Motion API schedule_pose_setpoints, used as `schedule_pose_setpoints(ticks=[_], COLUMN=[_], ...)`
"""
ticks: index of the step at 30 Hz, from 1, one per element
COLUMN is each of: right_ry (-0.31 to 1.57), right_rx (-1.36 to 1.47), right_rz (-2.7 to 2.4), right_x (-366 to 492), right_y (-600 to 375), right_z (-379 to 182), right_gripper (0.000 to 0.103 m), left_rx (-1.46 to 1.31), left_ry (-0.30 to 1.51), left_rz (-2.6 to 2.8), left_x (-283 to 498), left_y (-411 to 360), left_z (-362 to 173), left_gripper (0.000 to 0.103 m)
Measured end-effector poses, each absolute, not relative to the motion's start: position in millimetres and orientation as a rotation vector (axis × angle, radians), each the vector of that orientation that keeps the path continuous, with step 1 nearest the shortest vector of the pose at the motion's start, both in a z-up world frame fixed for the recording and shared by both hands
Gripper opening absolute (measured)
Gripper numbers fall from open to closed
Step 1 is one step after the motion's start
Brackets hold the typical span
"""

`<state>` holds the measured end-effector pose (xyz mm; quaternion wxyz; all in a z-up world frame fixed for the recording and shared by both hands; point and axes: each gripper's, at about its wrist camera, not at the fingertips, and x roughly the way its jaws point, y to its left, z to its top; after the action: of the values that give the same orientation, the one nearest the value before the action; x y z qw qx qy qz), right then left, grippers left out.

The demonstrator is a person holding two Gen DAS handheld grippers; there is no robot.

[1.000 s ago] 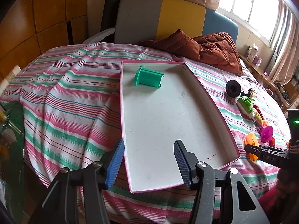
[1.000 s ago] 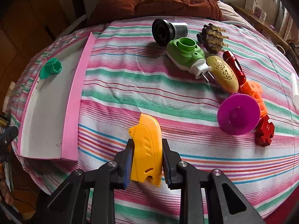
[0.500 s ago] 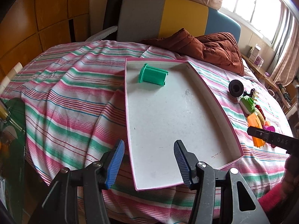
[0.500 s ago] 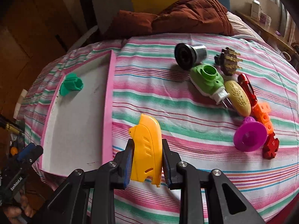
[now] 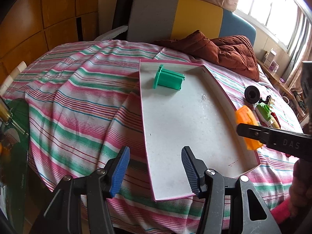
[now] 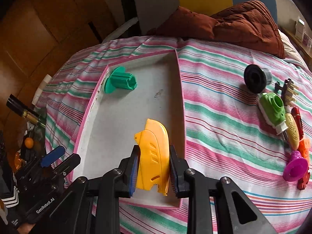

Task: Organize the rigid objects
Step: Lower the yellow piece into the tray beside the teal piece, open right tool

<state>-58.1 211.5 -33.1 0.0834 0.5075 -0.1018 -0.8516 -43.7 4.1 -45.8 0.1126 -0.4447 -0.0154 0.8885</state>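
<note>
Yellow plastic piece (image 6: pixel 154 156) — curved, slotted shell, held upright between the fingers (image 6: pixel 133 168) of the right gripper (image 6: pixel 153 170), which are clamped against its two sides; it is carried above the near right part of the pink-rimmed white tray (image 6: pixel 180 101), just inside the right wall. In the left wrist view the same piece (image 5: pixel 245 124) is seen at the tray's right rim (image 5: pixel 224 91), gripped by the right gripper (image 5: pixel 251 131). Green flanged spool (image 6: pixel 119 80) — lying on its side in the far left corner of the tray, apart from everything else. Tray set on a bed under a pink, green and white striped cover (image 6: pixel 214 101). Left gripper (image 5: pixel 154 167) — held over the near left corner of the tray, its blue-padded fingers (image 5: pixel 120 168) roughly half open, nothing between them; it is also seen at the lower left of the right wrist view (image 6: pixel 58 156). Loose items lined up on the cover well to the right of the tray: black round part (image 6: pixel 254 79), dark comb-like piece (image 6: pixel 288 90), lime-green plug-in unit (image 6: pixel 273 108), pale yellow oval piece (image 6: pixel 292 130), red cylinder (image 6: pixel 298 119), orange block (image 6: pixel 305 146), magenta funnel-shaped disc (image 6: pixel 295 168), dark red cross-shaped piece (image 6: pixel 304 180). Rust-brown quilt (image 6: pixel 234 23) heaped at the far end of the bed.
</note>
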Motion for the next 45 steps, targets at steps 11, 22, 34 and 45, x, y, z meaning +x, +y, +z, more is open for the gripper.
schedule_pose_setpoints(ticks=[11,22,34,45], right_ry=[-0.338,-0.268,-0.333,-0.280], right_rx=[1.551,1.573,1.544,1.440], right_rz=[-2.406,-2.380,-2.358,-2.523], right_x=[-120,-163,-166,-128], right_y=[162,116,115,155], right_z=[-47,-58,-58,-31], right_gripper=[0.027,0.027,0.028,0.028], left_rx=[-1.340,-1.370,-1.374,-1.348], left_ry=[-0.093,-0.116,-0.118,-0.088], left_rz=[2.625,2.659,2.672,2.667], left_x=[-49,-52,-48,-44], left_y=[-12,-29,-34,-24], left_z=[-51,-56,-55,-47], left_gripper=[0.056,0.056,0.056,0.056])
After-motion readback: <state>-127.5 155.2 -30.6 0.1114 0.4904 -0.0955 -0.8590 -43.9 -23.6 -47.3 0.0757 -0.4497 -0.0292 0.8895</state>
